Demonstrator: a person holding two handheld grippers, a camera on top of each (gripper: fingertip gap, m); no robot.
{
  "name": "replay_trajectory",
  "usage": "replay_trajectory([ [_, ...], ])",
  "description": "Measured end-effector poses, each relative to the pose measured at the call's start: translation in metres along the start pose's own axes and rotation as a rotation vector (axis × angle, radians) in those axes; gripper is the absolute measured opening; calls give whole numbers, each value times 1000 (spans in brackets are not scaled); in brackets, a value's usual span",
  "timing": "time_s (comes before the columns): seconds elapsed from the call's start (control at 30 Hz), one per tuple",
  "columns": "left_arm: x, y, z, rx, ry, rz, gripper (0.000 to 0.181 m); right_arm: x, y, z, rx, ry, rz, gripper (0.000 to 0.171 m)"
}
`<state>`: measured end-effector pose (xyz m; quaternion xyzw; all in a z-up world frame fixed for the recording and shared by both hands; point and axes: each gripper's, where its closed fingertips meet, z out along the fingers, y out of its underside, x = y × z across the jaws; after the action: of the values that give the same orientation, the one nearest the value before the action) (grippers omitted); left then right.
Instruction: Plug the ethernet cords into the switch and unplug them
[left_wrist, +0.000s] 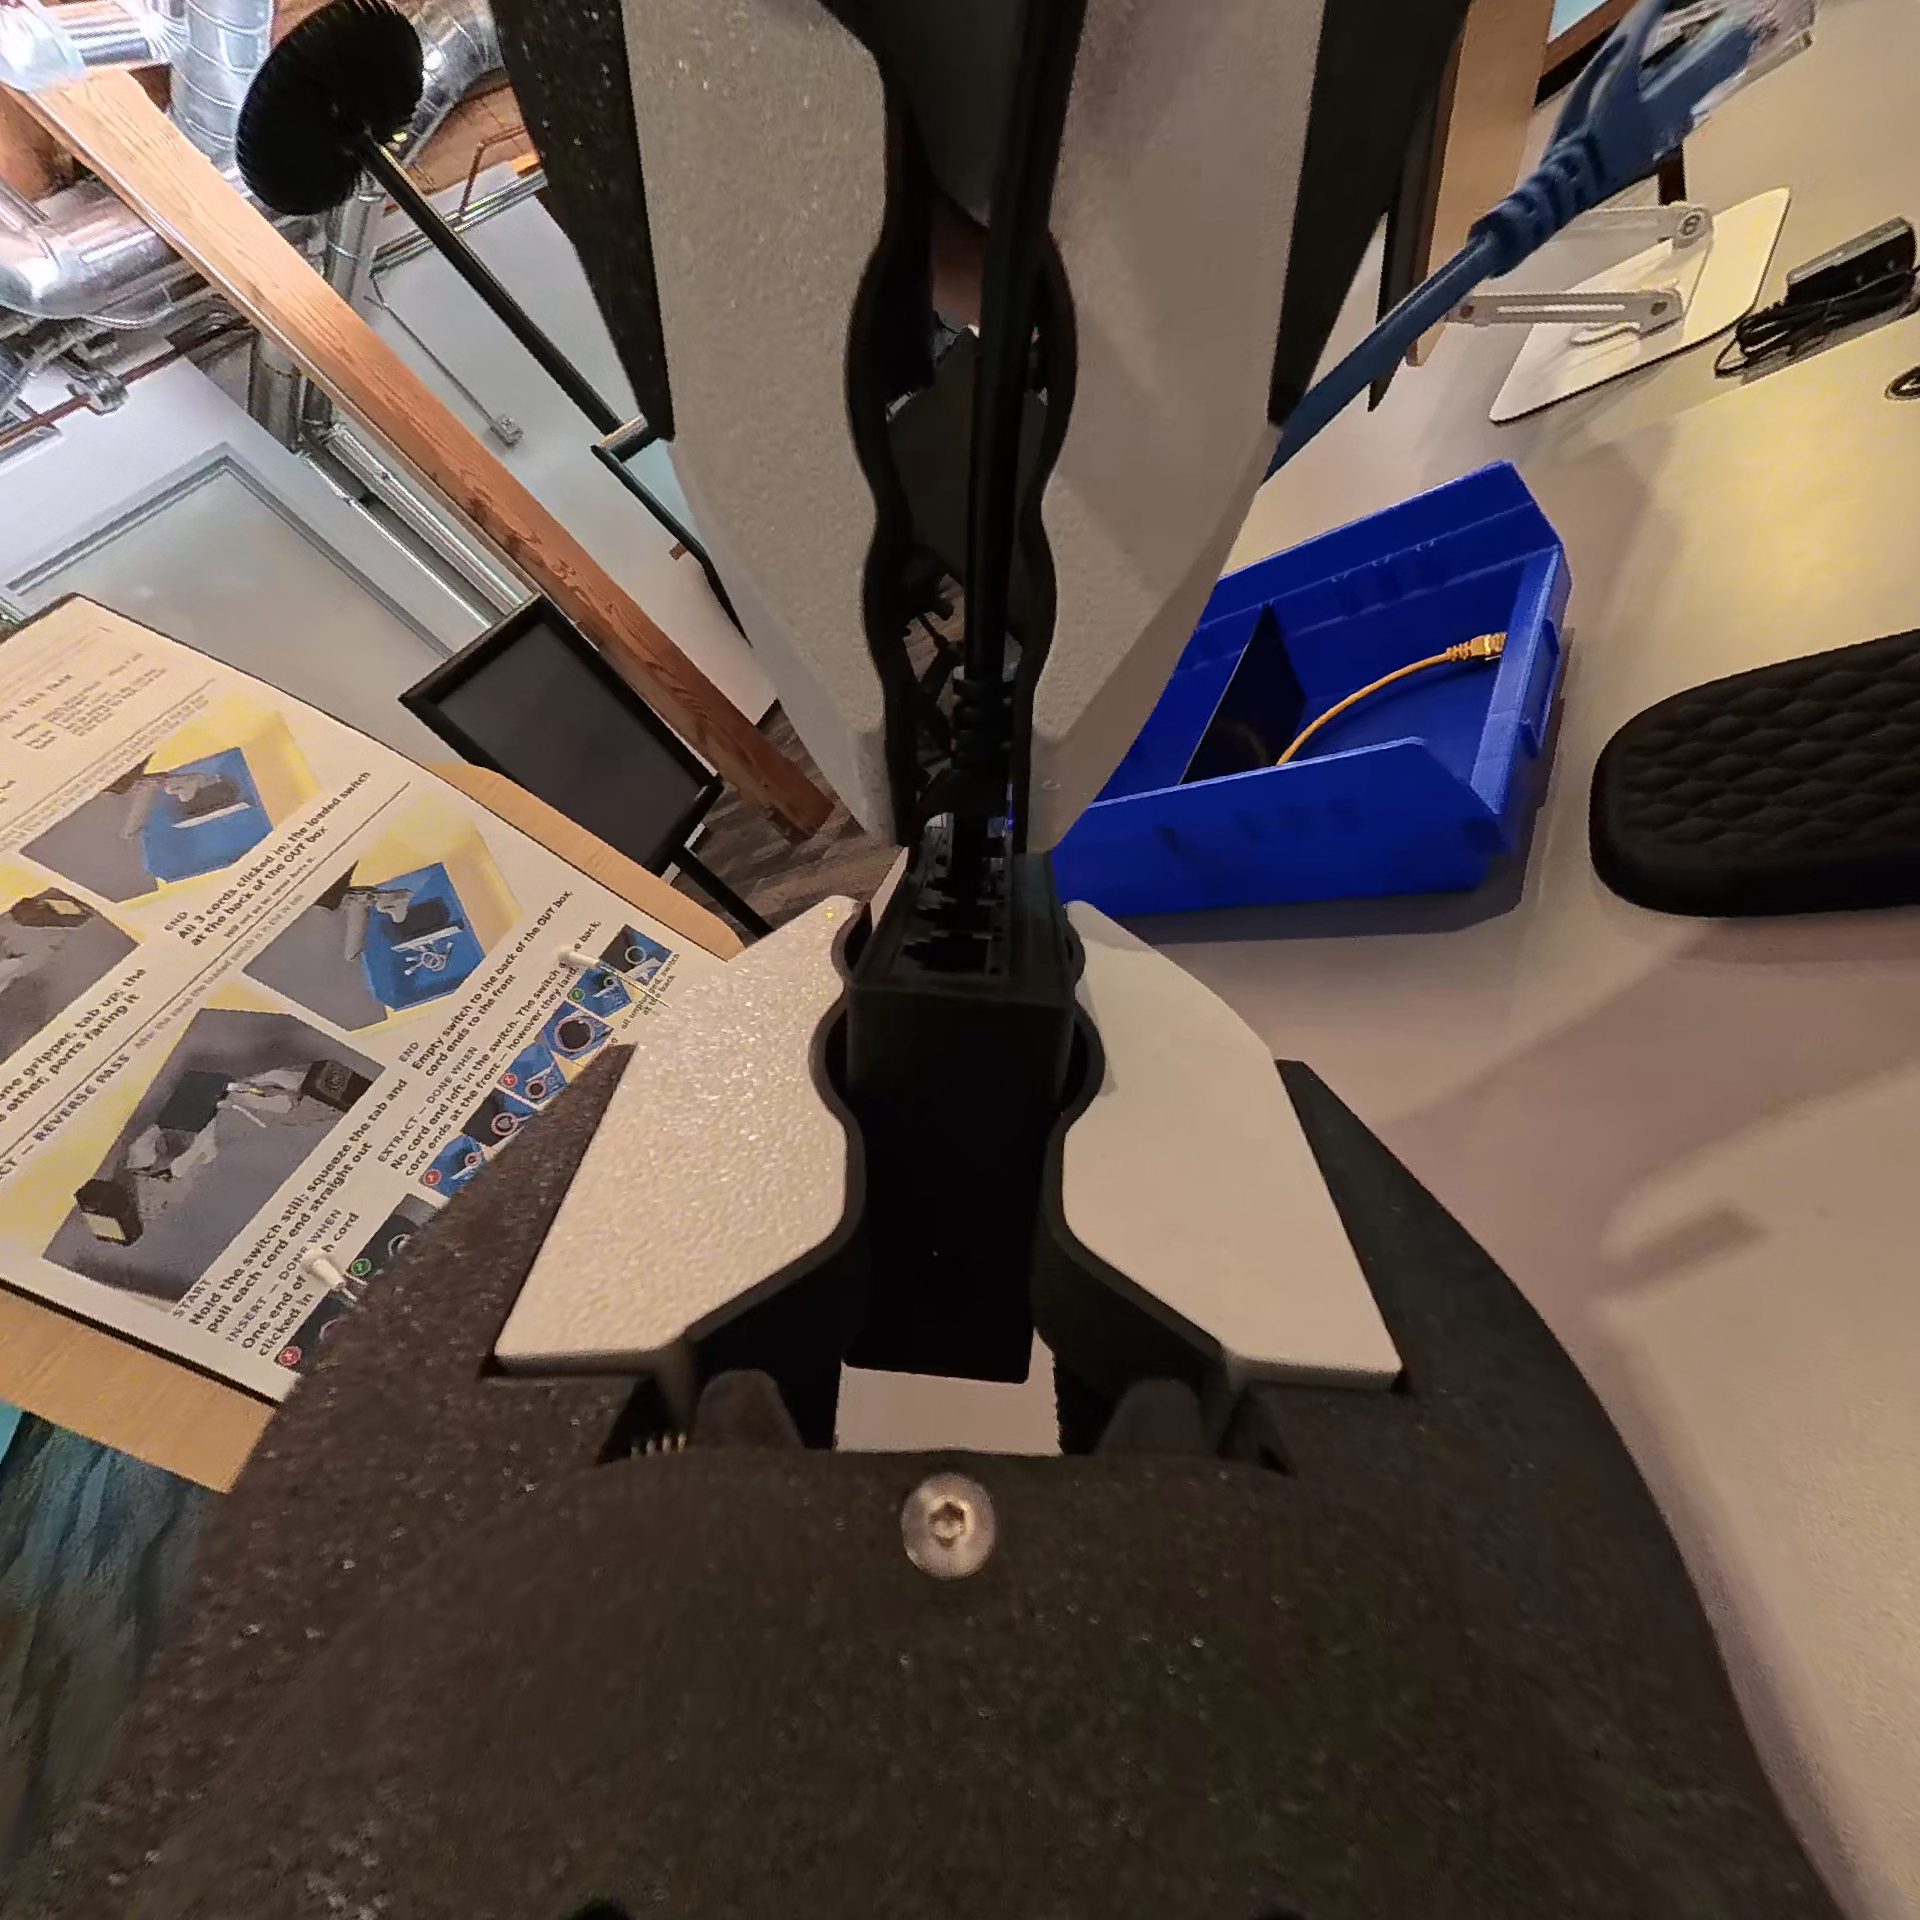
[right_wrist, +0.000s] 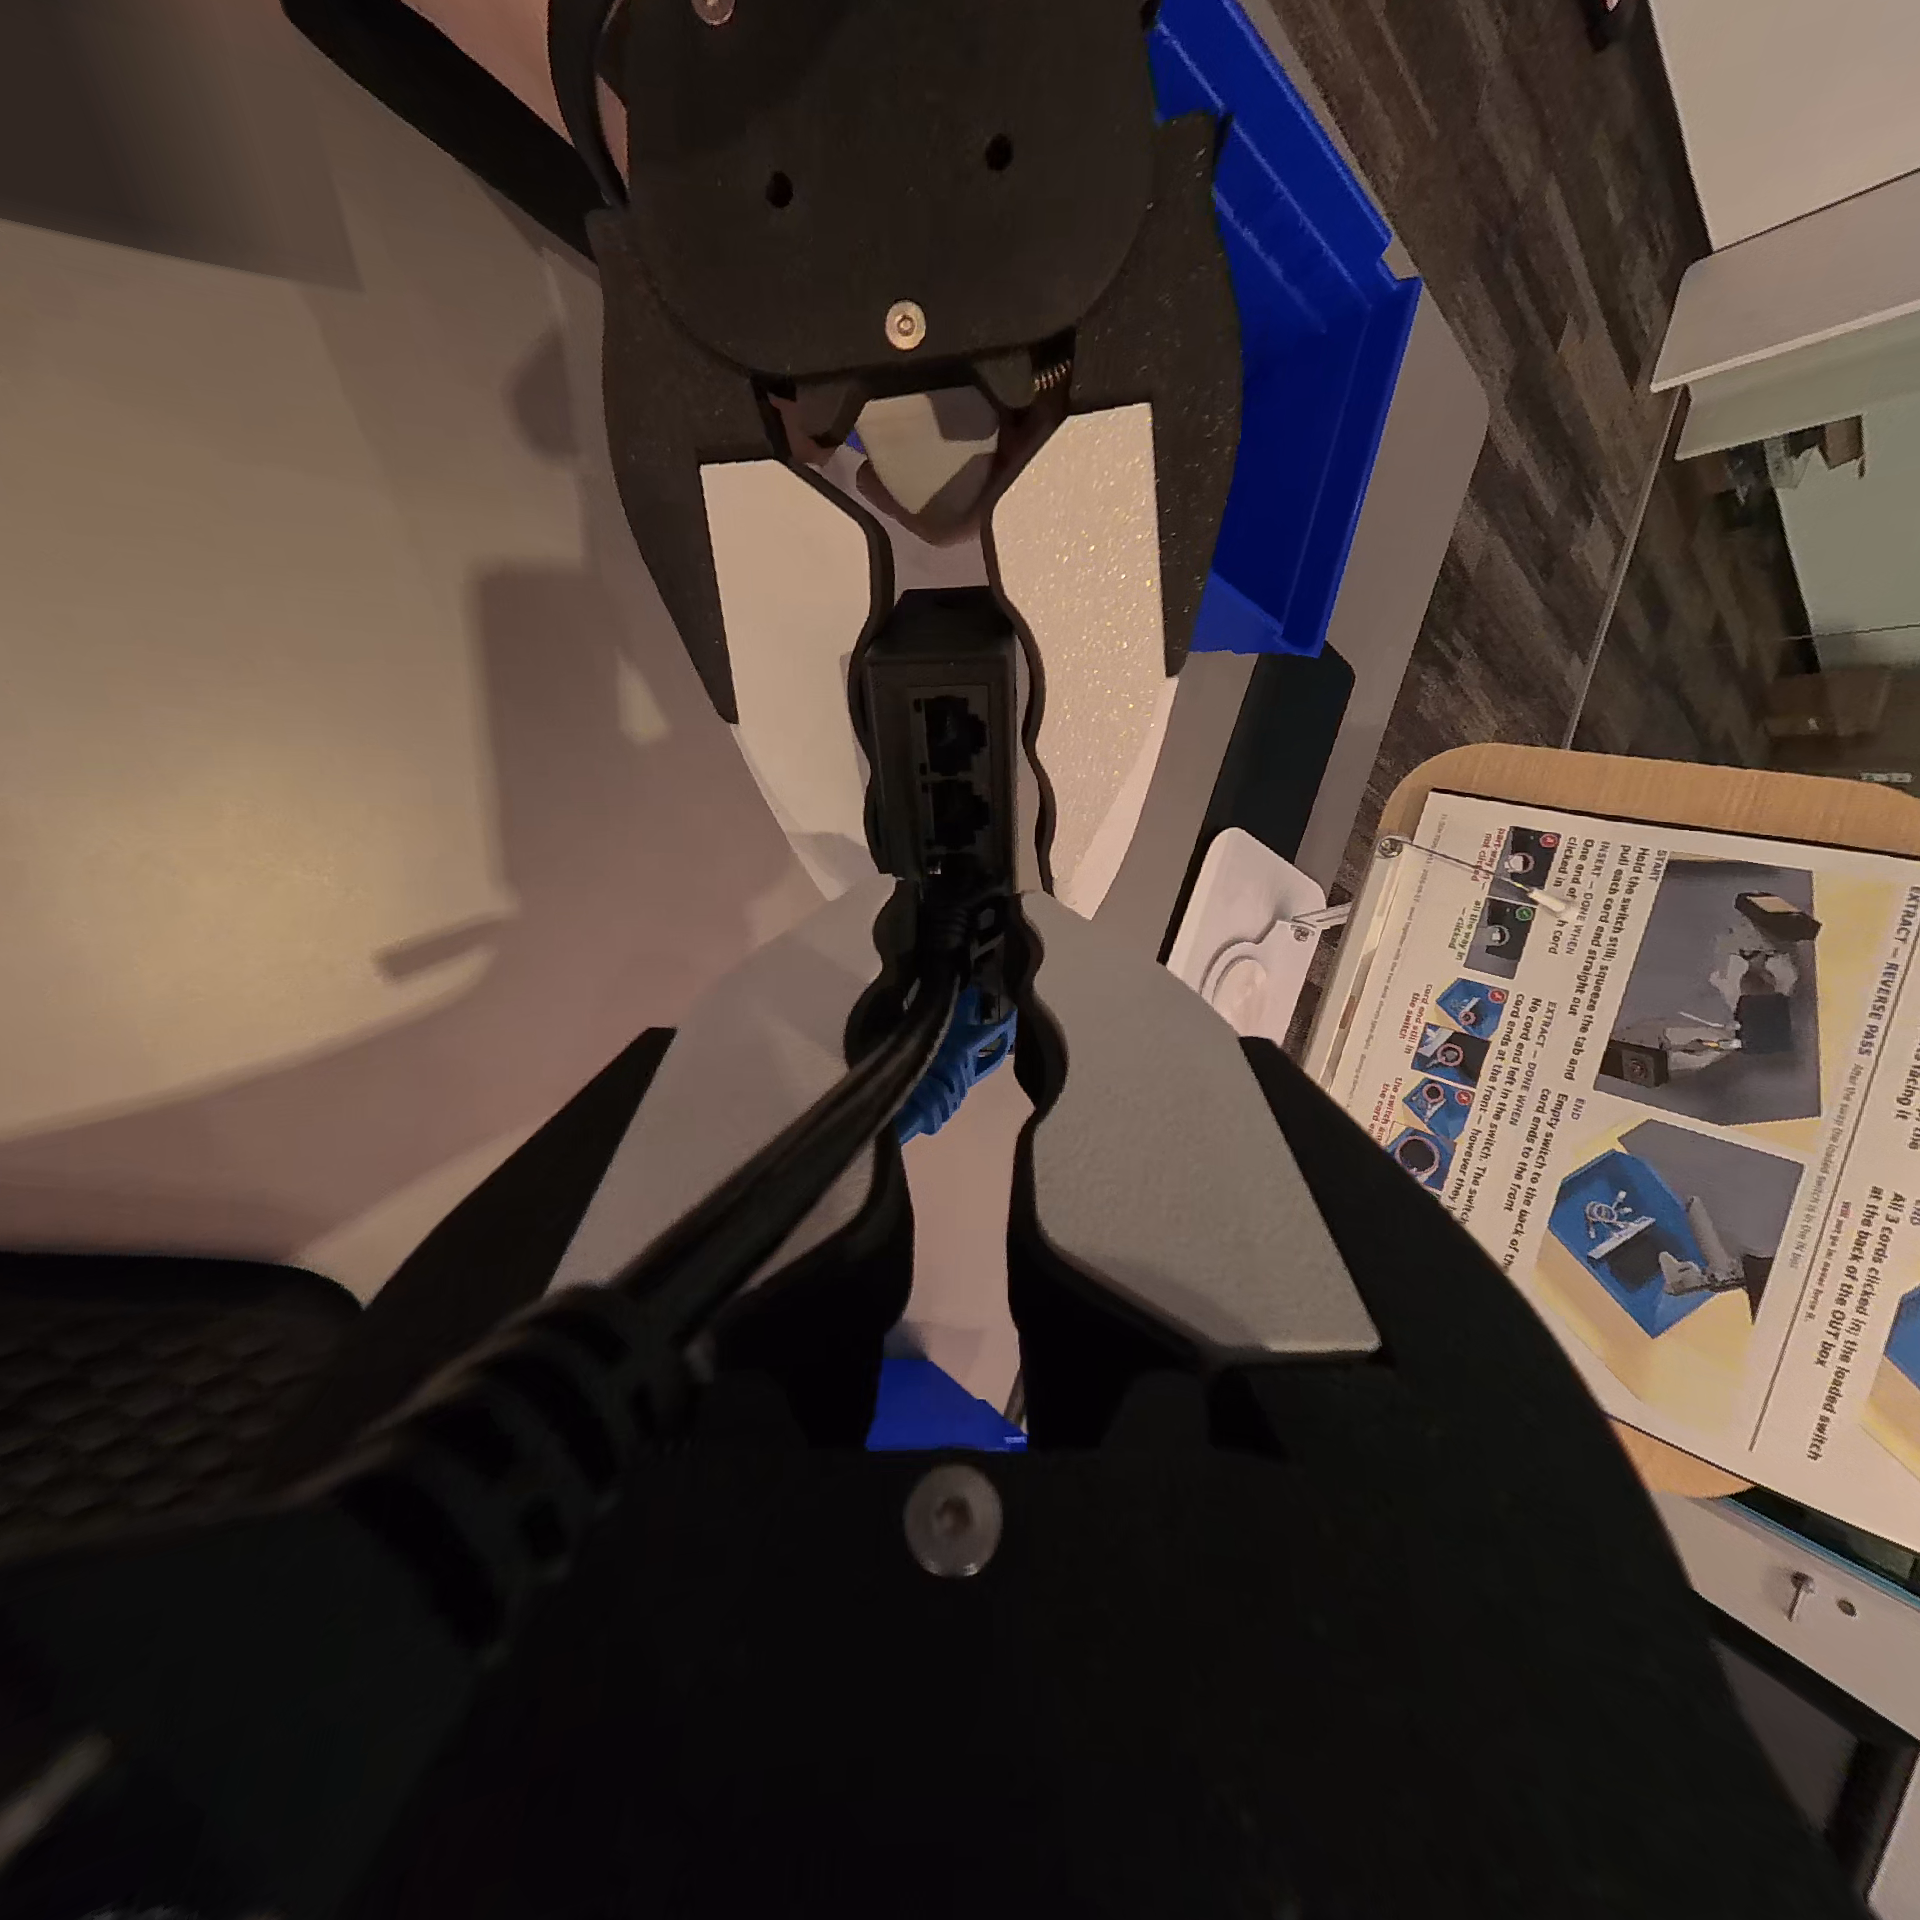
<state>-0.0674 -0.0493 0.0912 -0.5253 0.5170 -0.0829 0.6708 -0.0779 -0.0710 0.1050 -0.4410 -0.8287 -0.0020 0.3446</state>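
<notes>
My left gripper (left_wrist: 961, 935) is shut on a black switch (left_wrist: 956, 1091), which it holds off the table with the port side facing away. My right gripper (left_wrist: 966, 800) faces it from above. In the right wrist view the switch (right_wrist: 940, 748) shows two empty ports. My right gripper (right_wrist: 956, 914) is closed at the switch's near end, around a black cord (right_wrist: 790, 1174) plug and a blue plug (right_wrist: 961, 1060). The black cord (left_wrist: 997, 416) runs up between the right fingers. A blue cord (left_wrist: 1538, 197) trails off to the upper right. Whether the plugs are fully seated is hidden.
A blue bin (left_wrist: 1351, 831) on the white table (left_wrist: 1558, 1143) holds a yellow cord (left_wrist: 1382, 691). A black padded rest (left_wrist: 1766, 769) lies to the right. An instruction sheet on a wooden board (left_wrist: 260, 987) is on the left, with a small black-framed screen (left_wrist: 571, 727) behind it.
</notes>
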Motion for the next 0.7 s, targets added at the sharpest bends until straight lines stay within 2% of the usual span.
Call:
replay_trajectory([
  [0.27, -3, -3, -4, 9, -20, 10, 32, 3, -3, 1, 31, 16, -10, 13],
  [0.47, -1, -6, -4, 19, -24, 41, 32, -3, -4, -1, 48, -63, 40, 13],
  [0.7, 6, -5, -3, 30, 41, 5, 32, -8, -2, 1, 28, -89, 7, 13],
])
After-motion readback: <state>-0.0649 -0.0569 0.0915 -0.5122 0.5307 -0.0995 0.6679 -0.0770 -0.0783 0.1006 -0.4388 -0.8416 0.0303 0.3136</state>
